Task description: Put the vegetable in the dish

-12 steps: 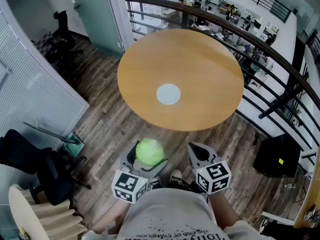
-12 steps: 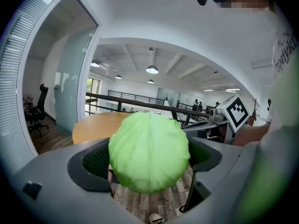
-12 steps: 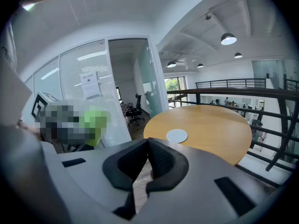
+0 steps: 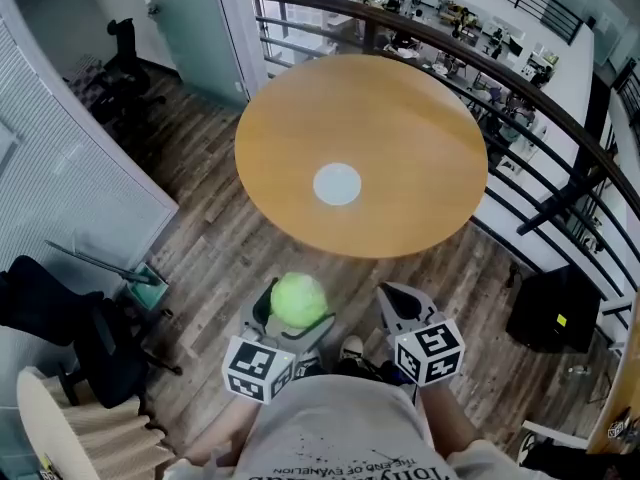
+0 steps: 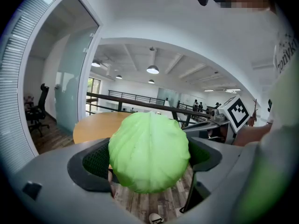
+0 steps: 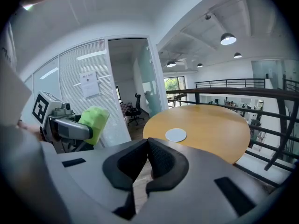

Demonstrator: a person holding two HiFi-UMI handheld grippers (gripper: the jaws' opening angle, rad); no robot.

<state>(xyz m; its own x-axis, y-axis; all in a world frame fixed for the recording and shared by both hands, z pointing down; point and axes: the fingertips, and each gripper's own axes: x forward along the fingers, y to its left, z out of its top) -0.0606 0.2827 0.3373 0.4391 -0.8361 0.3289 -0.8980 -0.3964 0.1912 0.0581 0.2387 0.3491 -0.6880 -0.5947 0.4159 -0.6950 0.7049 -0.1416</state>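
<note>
Gripped a cabbage between the wide-spread jaws of the left gripper, the dark, mesh-textured jaw faces pressed on both its flanks. Looked near-round, with no plain long axis. Pale green and matte, with leaf ridges fanning down from a peak at its top. Held it above the wood-plank floor, short of the table and well apart from the dish. Had the right gripper just beside, clenched on nothing, jaws meeting, shell smooth and grey. Showed the dish as a flat white disc near the middle of the round, smooth, light-wood tabletop, with a dark curved railing beyond.
</note>
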